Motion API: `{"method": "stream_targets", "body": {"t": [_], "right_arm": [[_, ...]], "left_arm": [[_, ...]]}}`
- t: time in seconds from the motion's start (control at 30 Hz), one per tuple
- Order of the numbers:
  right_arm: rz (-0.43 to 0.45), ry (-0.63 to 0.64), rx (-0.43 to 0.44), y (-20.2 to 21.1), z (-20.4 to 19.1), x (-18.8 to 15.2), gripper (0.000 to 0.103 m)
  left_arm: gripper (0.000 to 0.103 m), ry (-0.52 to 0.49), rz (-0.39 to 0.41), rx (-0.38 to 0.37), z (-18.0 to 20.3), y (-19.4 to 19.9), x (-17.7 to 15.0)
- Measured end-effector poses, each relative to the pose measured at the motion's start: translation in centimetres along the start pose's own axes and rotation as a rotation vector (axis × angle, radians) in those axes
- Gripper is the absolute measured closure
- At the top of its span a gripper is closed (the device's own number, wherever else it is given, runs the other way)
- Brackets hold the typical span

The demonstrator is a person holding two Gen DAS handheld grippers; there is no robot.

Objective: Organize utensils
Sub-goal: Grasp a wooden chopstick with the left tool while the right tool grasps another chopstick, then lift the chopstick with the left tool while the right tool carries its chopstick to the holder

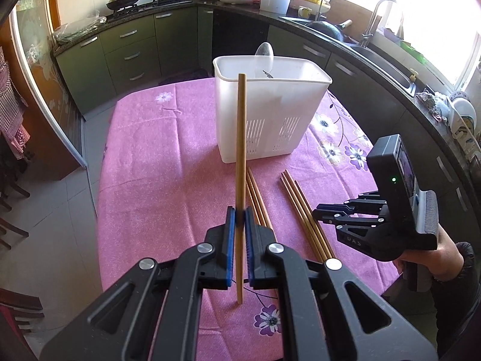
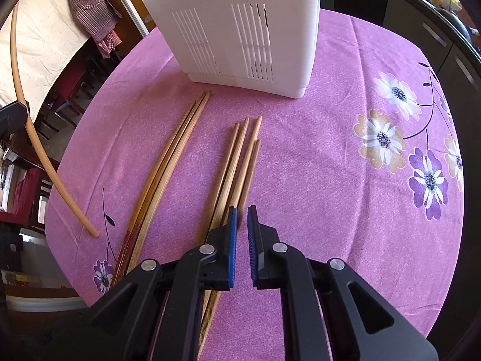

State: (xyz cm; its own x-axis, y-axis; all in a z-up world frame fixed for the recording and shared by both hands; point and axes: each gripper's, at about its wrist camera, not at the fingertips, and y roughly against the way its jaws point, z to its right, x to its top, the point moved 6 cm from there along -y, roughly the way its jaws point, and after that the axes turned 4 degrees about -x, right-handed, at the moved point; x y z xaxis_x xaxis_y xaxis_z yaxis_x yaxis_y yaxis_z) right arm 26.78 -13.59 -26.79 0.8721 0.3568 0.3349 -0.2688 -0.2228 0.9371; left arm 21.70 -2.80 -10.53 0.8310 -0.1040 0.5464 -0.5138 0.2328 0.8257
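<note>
My left gripper is shut on one pale wooden chopstick and holds it upright above the pink flowered tablecloth, in front of the white slotted utensil holder. A spoon stands in that holder. Two bundles of chopsticks lie on the cloth, one to the left and one to the right. My right gripper hangs low over the near end of the right bundle. Its blue pads stand nearly together and only cloth shows between them. The held chopstick shows at the far left of the right wrist view.
The holder stands at the far side of the table. Dark kitchen counters with a sink curve around the right and back. Chairs stand off the table's left edge. A person's hand grips the right tool.
</note>
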Motion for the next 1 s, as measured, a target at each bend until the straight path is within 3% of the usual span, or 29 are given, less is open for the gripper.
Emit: {"method": "stream_targets", "body": {"t": [0.37,0.67,0.83,1.0], "right_arm": [[-0.057,0.021,-0.031,-1.4,-2.2,1.1,0.094],[-0.044,0.056,-0.086,-2.5,-3.8,1.9,0.096],[0.051,0.027,-0.06,0.0,-3.4,2.5,0.096],[0.2,0.007,-0.055,4.8,-3.0,3.0,0.096]], "left_arm": [[0.096,-0.015,0.011,-0.005,0.2,0.2,-0.3],[0.096,-0.023,0.017,-0.004,0.4,0.4,-0.4],[0.096,-0.021,0.016,-0.004,0.3,0.5,-0.4],[0.096,-0.017,0.018,-0.005,0.1,0.5,-0.4]]}}
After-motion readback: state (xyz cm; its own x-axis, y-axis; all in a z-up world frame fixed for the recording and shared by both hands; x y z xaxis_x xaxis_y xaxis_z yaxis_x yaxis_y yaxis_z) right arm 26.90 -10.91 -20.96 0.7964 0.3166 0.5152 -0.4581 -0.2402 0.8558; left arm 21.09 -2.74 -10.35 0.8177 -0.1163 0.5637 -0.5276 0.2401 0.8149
